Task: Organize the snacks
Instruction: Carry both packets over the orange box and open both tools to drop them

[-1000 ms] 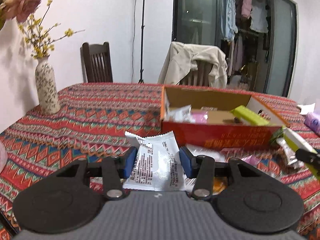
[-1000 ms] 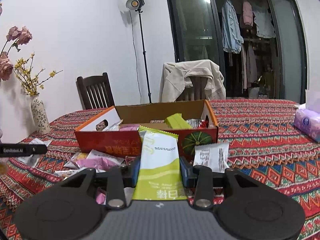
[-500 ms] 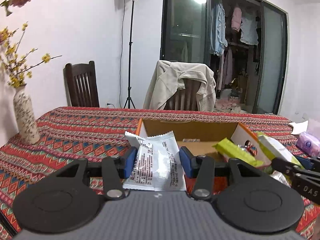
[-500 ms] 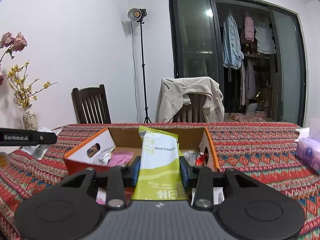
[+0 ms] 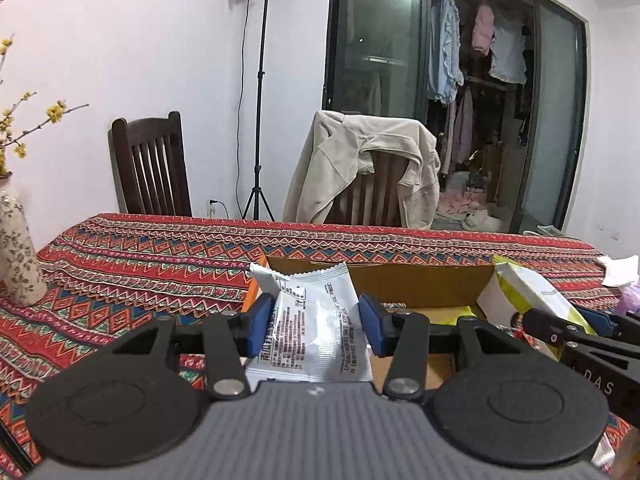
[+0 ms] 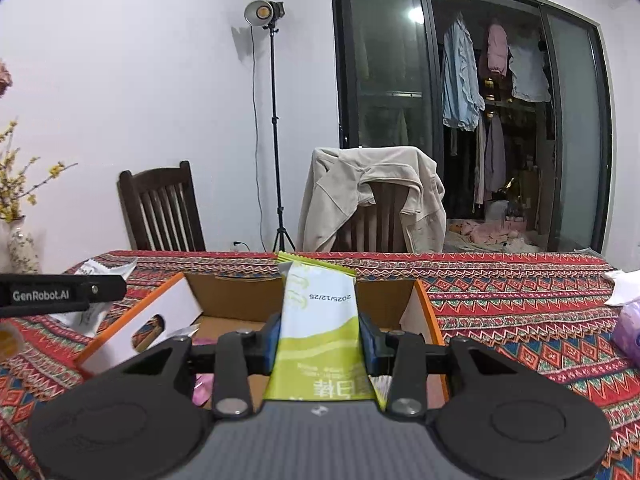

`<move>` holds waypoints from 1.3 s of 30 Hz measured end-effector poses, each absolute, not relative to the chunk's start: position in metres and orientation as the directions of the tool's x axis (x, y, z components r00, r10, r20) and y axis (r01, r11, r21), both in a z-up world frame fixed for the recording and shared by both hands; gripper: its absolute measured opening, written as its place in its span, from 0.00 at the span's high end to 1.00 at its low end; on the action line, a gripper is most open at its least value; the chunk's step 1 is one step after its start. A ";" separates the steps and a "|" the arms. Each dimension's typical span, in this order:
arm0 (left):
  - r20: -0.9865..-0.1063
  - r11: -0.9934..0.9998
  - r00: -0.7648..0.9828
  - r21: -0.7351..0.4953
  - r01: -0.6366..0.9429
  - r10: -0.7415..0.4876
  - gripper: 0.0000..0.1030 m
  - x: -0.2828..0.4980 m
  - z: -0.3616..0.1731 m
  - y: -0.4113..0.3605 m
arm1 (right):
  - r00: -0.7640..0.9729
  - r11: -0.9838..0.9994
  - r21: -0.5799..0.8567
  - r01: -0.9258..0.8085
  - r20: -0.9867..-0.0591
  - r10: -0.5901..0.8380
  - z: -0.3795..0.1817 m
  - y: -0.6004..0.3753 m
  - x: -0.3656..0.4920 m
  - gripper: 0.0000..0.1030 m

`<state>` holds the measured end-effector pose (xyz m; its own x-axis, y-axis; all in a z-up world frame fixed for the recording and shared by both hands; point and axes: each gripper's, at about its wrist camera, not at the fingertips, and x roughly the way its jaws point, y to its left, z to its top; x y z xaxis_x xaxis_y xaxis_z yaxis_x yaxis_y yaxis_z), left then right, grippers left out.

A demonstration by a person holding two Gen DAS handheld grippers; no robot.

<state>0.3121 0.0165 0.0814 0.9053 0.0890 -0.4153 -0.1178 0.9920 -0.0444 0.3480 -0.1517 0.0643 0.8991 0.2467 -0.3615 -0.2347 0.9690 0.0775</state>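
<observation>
My left gripper [image 5: 316,320] is shut on a white snack packet [image 5: 312,332] and holds it above the left end of an open orange cardboard box [image 5: 400,280]. My right gripper [image 6: 320,336] is shut on a green and white snack packet [image 6: 320,320] and holds it above the same box [image 6: 172,308]. The right gripper and its green packet [image 5: 528,292] also show at the right of the left wrist view. The left gripper's side [image 6: 60,292] shows at the left of the right wrist view. Pink and silver snacks [image 6: 200,390] lie inside the box.
The table has a red patterned cloth [image 5: 160,264]. A flower vase [image 5: 18,264] stands at the left. Two chairs [image 6: 164,212] stand behind the table, one draped with a beige jacket [image 6: 372,196]. A purple tissue pack [image 6: 628,332] lies at the right.
Both grippers have moved forward and up with their packets, from in front of the box to above its open top.
</observation>
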 end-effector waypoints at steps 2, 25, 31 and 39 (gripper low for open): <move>-0.422 0.991 0.902 -0.050 -0.125 0.093 0.53 0.325 0.079 0.017 | 0.897 0.970 0.081 -0.229 -0.368 0.243 0.063 -0.149 0.359 0.64; -0.426 0.991 0.903 -0.090 -0.099 0.051 0.21 0.355 0.043 0.027 | 0.874 0.969 0.081 -0.232 -0.420 0.244 0.026 -0.151 0.383 0.25; -0.390 0.985 0.918 -0.112 -0.128 0.075 0.00 0.344 0.049 0.033 | 0.885 0.974 0.078 -0.215 -0.405 0.228 0.027 -0.152 0.378 0.00; -0.384 0.983 0.919 -0.117 -0.141 0.087 0.00 0.342 0.052 0.033 | 0.893 0.975 0.082 -0.206 -0.392 0.221 0.029 -0.154 0.373 0.00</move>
<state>0.3419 0.0333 0.0521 0.9191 0.0866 -0.3845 -0.1413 0.9831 -0.1165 0.3733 -0.1542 0.0289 0.8930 0.2214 -0.3919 -0.2058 0.9752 0.0820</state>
